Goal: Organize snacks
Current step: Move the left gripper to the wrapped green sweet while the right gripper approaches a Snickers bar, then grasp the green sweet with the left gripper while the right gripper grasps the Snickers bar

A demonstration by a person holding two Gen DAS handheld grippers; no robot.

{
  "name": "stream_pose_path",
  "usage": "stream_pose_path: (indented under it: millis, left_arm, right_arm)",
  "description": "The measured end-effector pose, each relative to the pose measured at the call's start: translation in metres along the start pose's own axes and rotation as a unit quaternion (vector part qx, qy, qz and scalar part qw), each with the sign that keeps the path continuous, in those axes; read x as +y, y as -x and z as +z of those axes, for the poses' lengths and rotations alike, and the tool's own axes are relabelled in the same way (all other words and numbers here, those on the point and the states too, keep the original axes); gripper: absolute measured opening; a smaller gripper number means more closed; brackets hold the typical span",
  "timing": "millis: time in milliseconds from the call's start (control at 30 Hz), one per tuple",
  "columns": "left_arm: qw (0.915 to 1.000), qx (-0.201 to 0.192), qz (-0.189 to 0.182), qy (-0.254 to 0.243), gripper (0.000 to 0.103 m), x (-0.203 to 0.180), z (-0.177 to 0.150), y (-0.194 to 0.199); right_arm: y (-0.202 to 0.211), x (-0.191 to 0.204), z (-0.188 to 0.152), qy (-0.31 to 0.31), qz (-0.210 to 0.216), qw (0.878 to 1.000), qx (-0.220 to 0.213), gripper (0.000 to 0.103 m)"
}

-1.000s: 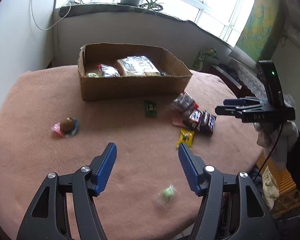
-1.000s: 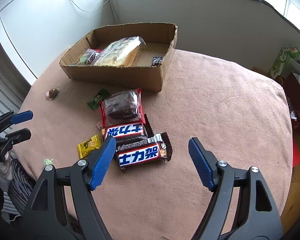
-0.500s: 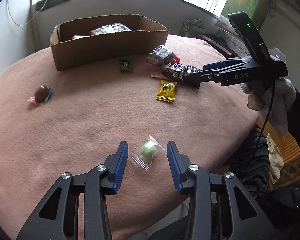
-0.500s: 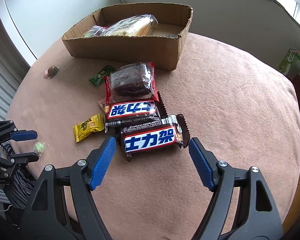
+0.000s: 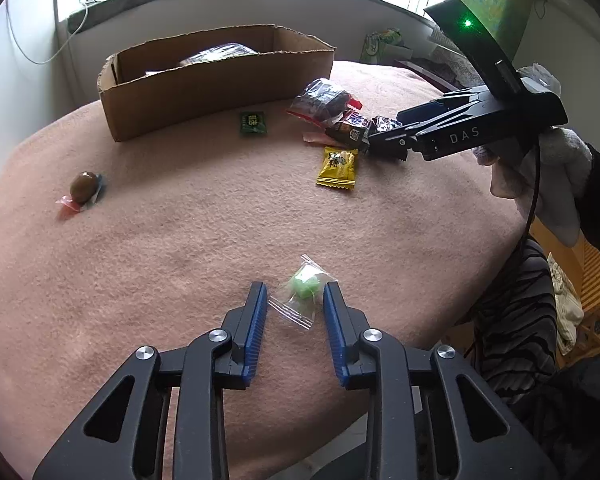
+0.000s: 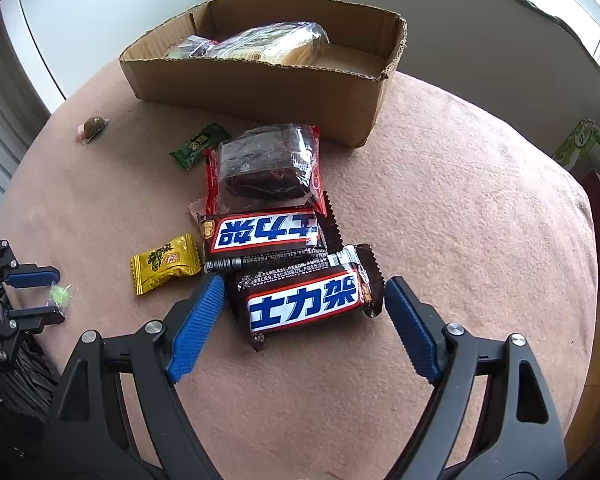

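Note:
My left gripper (image 5: 295,294) is open, low on the table, its blue pads on either side of a small green candy in a clear wrapper (image 5: 305,285). My right gripper (image 6: 304,300) is open, its fingers straddling the nearer chocolate bar (image 6: 306,298). A second chocolate bar (image 6: 262,232) and a dark cake in red-edged wrap (image 6: 266,164) lie behind it. A yellow candy (image 6: 166,262), a green packet (image 6: 200,145) and a brown sweet (image 6: 92,126) lie loose. The cardboard box (image 6: 260,84) at the back holds wrapped snacks.
The round table has a pink cloth (image 5: 180,220). Its edge is close below my left gripper. The right gripper also shows in the left wrist view (image 5: 384,140), beside the chocolate bars. A windowsill with plants runs behind the box.
My left gripper dropped toward the green candy and narrowed around it. My right gripper moved forward and down until its fingers straddle the nearer chocolate bar.

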State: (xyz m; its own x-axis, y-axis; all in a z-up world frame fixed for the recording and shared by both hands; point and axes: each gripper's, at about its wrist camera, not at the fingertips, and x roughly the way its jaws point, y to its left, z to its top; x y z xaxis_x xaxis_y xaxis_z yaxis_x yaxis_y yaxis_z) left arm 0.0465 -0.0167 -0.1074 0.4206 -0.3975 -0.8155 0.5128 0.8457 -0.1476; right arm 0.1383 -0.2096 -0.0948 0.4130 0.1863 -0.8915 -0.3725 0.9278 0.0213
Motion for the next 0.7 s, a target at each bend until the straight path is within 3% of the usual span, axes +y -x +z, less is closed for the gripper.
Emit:
stream_pose_path:
  millis: [100,400,700]
  left_arm:
    - [1.0,-0.002,-0.002,0.004,0.025,0.002,0.0,0.0]
    - [0.9996,-0.012,-0.008,0.023,0.023,0.011,0.002,0.002]
    - [0.9977,-0.033,-0.005,0.059,0.023,0.026,0.009,0.008]
  right_arm:
    - [-0.004,0.0,-0.001,0.002,-0.004,1.0,0.004,0.084]
    - [-0.002,-0.007,-0.002,-0.004,-0.002,1.0,0.003,0.061]
    - [0.009,-0.012,-0.008,-0.015,0.001,1.0,-0.01,0.055]
